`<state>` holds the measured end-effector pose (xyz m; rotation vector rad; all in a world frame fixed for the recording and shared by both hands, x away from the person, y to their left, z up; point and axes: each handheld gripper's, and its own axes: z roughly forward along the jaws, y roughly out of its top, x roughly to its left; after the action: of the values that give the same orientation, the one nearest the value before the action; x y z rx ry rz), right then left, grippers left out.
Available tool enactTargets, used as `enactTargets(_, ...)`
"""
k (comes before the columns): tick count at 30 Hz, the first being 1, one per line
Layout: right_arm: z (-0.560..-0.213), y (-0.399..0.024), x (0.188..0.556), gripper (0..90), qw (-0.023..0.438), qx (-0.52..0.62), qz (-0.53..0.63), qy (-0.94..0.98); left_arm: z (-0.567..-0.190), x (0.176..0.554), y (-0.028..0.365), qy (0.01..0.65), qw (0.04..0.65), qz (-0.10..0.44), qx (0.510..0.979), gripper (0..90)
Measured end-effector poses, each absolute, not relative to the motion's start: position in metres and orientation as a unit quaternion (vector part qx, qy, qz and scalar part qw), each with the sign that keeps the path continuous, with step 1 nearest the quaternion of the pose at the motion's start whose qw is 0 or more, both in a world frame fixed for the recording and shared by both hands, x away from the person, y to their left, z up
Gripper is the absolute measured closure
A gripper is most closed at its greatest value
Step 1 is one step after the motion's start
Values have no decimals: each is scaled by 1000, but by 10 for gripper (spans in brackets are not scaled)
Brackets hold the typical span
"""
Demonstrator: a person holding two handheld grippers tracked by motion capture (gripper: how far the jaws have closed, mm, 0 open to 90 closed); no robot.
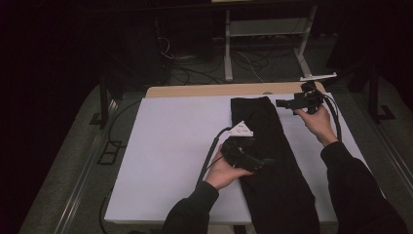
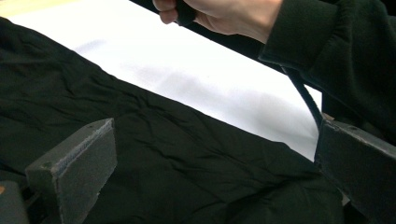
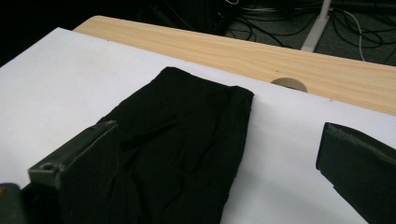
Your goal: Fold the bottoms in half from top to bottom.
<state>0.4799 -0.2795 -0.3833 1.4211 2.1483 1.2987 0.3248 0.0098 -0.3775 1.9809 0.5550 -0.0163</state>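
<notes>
- The long black folded cloth garment [image 1: 272, 161] lies on the white surface [image 1: 165, 146], long axis running away from the person.
- Left tool [image 1: 265, 162], jaws spread and empty, hovers over the garment's middle, nearer.
- Right tool [image 1: 280, 103], jaws spread too, sits beside the garment's far end.

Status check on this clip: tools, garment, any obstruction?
Left tool open, above black garment. Right tool open, by its far end. Garment flat on white sheet. No obstruction.
</notes>
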Motion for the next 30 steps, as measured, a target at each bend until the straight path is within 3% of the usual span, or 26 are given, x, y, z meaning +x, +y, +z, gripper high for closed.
enactTargets(30,-385,-261,472,0,113,467,450,753,-353,374,49,222,505,36,833,0)
